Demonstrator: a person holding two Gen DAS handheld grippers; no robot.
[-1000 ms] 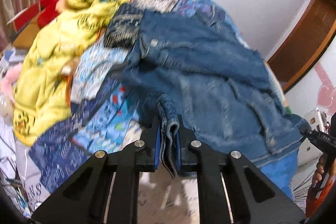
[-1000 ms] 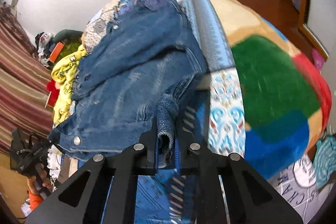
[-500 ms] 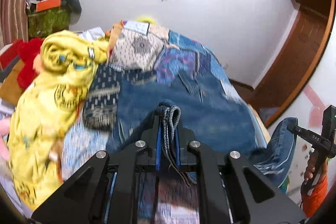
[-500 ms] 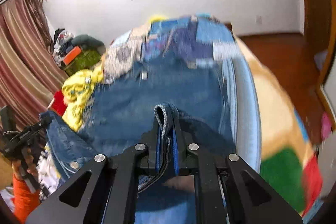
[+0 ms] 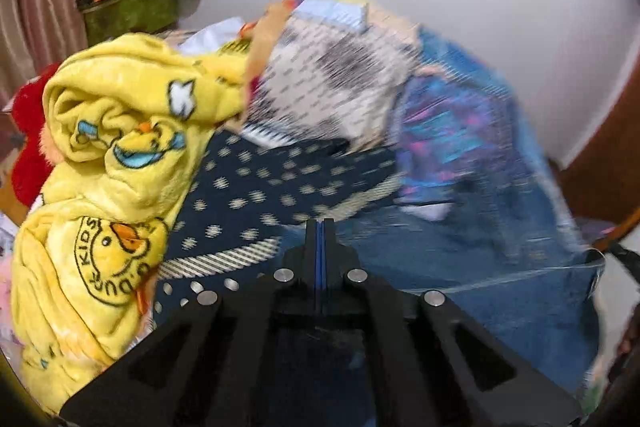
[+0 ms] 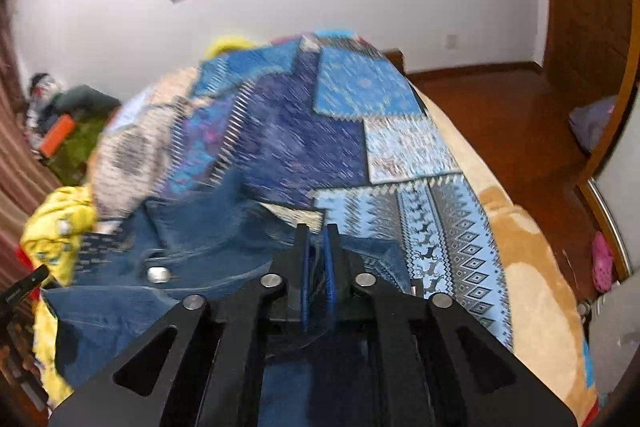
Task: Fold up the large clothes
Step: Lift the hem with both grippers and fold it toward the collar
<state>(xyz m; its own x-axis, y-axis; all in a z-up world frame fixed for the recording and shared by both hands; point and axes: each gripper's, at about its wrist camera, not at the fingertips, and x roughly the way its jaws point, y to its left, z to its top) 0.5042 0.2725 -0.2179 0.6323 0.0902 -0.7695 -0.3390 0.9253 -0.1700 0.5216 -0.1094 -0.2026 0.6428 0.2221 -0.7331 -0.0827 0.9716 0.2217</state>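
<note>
Nearest the lens, the left gripper (image 5: 319, 227) is showing its jaws pressed together with only a thin blue line between them, and whether any cloth is pinched there I cannot tell. The right gripper (image 6: 316, 231) is showing jaws a little apart with denim between them, so it is gripping the denim jacket (image 6: 192, 247).

The jacket is lying on the bed's patchwork quilt (image 6: 360, 131), bunched toward the left hand. In my judgement the fold is being carried across, so both hands want to be travelling level, keeping the edge taut and laying it down square.

The left view alone is showing the yellow duck blanket (image 5: 120, 163) in full beside a dotted navy cloth (image 5: 256, 195). The right view alone is giving the jacket's snap button (image 6: 158, 273) and the wooden floor (image 6: 500, 115).
</note>
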